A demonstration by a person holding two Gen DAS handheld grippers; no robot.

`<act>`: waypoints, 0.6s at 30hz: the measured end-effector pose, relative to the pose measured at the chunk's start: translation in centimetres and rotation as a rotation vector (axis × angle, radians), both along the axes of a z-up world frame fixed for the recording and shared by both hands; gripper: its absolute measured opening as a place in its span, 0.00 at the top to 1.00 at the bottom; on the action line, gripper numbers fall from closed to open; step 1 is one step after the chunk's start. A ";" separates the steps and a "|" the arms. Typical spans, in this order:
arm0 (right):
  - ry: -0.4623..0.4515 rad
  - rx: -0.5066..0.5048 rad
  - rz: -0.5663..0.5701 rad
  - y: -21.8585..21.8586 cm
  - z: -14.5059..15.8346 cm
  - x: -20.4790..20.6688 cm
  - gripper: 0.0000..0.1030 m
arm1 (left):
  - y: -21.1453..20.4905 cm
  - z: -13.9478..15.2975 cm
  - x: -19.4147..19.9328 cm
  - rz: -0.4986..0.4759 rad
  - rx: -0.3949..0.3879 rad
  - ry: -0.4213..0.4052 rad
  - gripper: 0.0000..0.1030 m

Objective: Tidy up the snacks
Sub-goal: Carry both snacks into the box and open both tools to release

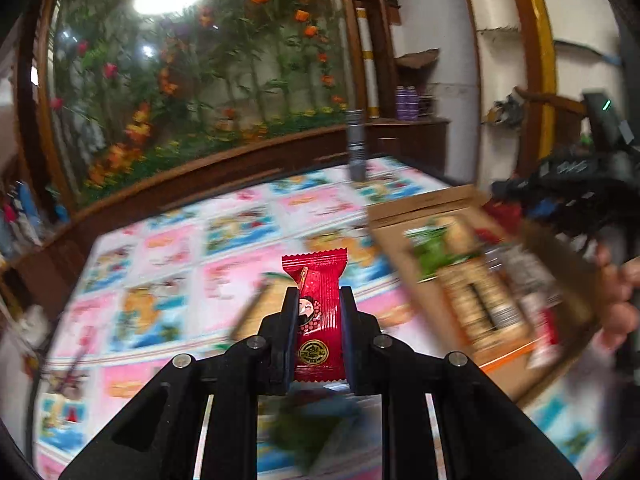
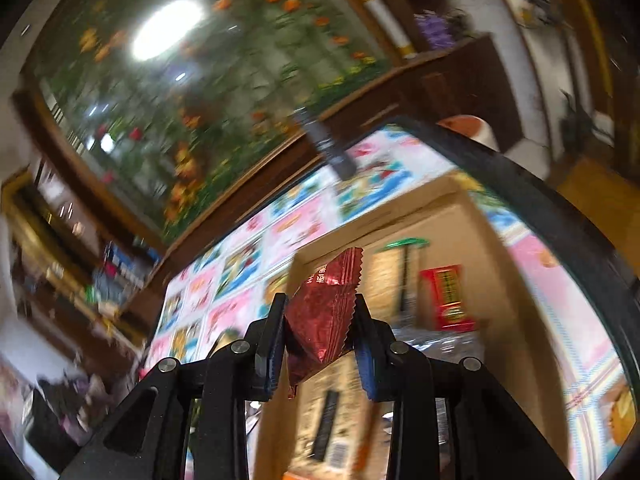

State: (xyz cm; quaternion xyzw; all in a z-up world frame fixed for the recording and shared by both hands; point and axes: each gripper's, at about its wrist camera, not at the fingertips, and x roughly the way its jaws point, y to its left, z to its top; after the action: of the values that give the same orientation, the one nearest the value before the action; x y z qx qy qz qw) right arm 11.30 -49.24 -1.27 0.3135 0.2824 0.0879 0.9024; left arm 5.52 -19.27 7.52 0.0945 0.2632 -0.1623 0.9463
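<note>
Between left tool [image 1: 319,304] pads, red snack packet [image 1: 316,292].

— What do I have around the work area?
— I see a cartoon-print tablecloth [image 1: 168,264], a flower mural [image 1: 192,80] behind it, and purple bottles [image 1: 406,102] on a dark wooden cabinet [image 1: 408,140].

Each wrist camera looks forward and downward along its jaws, close above the bench [image 1: 168,248]. Both views share the cardboard box [image 2: 436,216] and far floral wall [image 1: 192,80].
</note>
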 end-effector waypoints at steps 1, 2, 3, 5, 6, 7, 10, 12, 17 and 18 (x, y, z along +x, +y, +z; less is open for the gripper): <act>0.017 0.015 -0.032 -0.9 -0.3 0.0 0.68 | -0.7 0.1 0.1 -0.023 -0.017 0.014 0.83; 0.026 0.021 -0.047 -1.4 -0.4 0.0 0.68 | -1.7 0.1 0.2 -0.051 -0.033 0.032 0.83; 0.042 0.031 -0.072 -2.1 -0.6 0.0 0.68 | -2.6 0.0 0.3 -0.080 -0.051 0.052 0.83; 0.069 0.044 -0.096 -3.0 -1.0 0.2 0.68 | -4.5 -0.4 0.5 -0.145 -0.093 0.112 0.83; 0.089 0.047 -0.100 -3.4 -1.3 0.4 0.68 | -5.4 -0.8 0.6 -0.171 -0.105 0.143 0.83; 0.110 0.053 -0.103 -3.6 -1.6 0.6 0.68 | -6.4 -1.3 0.4 -0.189 -0.109 0.163 0.83; 0.149 0.059 -0.082 -3.5 -2.2 1.1 0.68 | -8.3 -2.4 -0.1 -0.245 -0.098 0.212 0.83; 0.163 0.058 -0.072 -3.5 -2.4 1.3 0.68 | -9.0 -2.8 -0.2 -0.268 -0.081 0.223 0.83; 0.183 0.047 -0.060 -3.1 -2.8 1.5 0.68 | -10.0 -3.3 0.6 -0.280 -0.086 0.263 0.83; 0.187 0.044 -0.057 -3.0 -2.8 1.6 0.68 | -10.5 -3.5 0.6 -0.280 -0.085 0.269 0.83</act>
State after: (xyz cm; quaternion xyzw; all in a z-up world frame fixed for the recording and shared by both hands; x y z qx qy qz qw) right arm 12.90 -52.27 -4.11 0.3479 0.3545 0.0385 0.8671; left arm 6.10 -29.73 4.03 0.0677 0.3643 -0.3143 0.8740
